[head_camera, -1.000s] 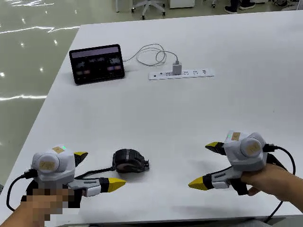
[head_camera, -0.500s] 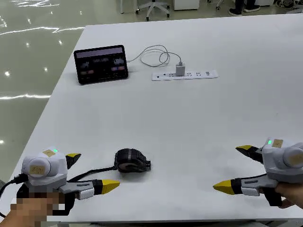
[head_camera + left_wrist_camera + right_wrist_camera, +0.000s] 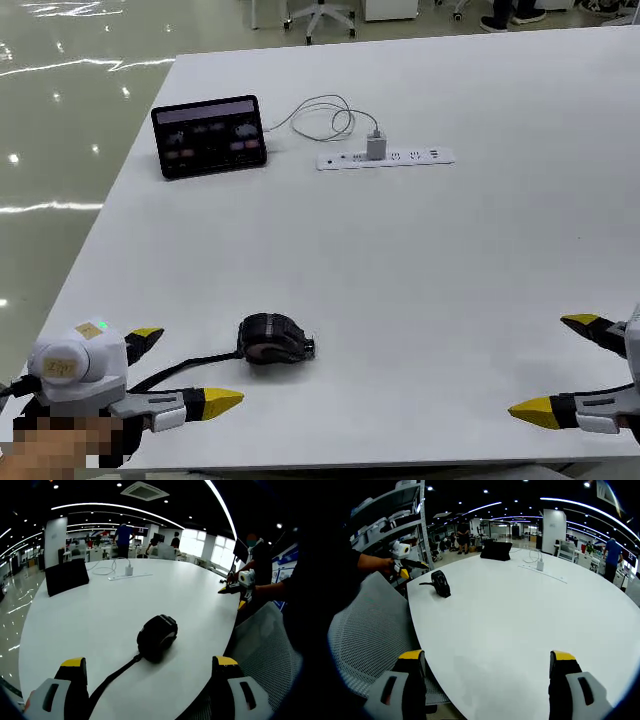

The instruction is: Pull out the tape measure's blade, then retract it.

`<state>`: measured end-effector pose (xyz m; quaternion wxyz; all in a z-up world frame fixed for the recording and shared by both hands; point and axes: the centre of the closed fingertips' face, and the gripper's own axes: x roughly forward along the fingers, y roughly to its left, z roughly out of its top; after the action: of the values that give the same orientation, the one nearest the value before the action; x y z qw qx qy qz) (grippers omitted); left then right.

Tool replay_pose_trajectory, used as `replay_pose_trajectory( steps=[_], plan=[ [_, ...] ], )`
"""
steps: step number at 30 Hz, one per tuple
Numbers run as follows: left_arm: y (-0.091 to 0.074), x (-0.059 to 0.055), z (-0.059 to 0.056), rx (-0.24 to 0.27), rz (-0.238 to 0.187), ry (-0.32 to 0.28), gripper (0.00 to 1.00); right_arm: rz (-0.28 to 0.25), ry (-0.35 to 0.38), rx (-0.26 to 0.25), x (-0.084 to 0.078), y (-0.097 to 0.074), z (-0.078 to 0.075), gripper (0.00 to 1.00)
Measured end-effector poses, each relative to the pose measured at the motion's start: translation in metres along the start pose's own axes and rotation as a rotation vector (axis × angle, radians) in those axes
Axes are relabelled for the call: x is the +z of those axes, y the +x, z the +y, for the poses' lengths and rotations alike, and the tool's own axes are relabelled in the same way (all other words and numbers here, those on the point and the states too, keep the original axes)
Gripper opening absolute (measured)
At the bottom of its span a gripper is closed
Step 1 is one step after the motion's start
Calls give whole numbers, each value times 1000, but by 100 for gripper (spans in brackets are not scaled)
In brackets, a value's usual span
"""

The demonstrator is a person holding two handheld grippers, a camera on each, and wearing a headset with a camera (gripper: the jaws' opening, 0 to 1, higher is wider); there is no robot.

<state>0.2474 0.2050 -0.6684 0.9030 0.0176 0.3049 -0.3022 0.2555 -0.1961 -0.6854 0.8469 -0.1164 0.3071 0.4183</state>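
Note:
A black tape measure [image 3: 272, 339] lies on the white table [image 3: 420, 250] near its front edge, its black strap trailing left toward my left gripper. It also shows in the left gripper view as the tape measure [image 3: 157, 636] and small in the right gripper view as the tape measure [image 3: 440, 583]. No blade is pulled out. My left gripper [image 3: 185, 368] stands open just left of it, with nothing between its yellow-tipped fingers. My right gripper [image 3: 565, 367] is open at the front right corner, far from the tape measure.
A dark tablet [image 3: 208, 135] stands at the back left. A white power strip [image 3: 385, 158] with a plugged charger and looped cable lies behind the middle. A mesh chair [image 3: 367, 630] sits below the table's front edge.
Both grippers have drawn back toward the front edge and apart; the right one moved far right. The tape measure lies where it was.

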Motion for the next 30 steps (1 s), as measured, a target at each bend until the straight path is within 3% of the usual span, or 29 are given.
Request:
replay_pose_trajectory(
  steps=[5, 12, 14, 23, 28, 30],
  plan=[
    [-3, -5, 8, -1, 23, 16, 100, 0, -15, 6, 3, -4, 2, 100],
    [-5, -1, 18, 3, 24, 13, 100, -5, -7, -4, 5, -6, 1, 100],
    [-4, 0, 24, 36, 31, 27, 100, -4, -10, 3, 5, -5, 3, 100],
    [2, 1, 16, 0, 36, 15, 100, 4, -15, 8, 6, -4, 4, 100],
    [2, 0, 21, 24, 44, 20, 100, 14, -18, 8, 3, -5, 3, 100],
    [3, 0, 20, 7, 38, -2, 100, 13, -16, 10, 4, -4, 3, 100]
  ],
)
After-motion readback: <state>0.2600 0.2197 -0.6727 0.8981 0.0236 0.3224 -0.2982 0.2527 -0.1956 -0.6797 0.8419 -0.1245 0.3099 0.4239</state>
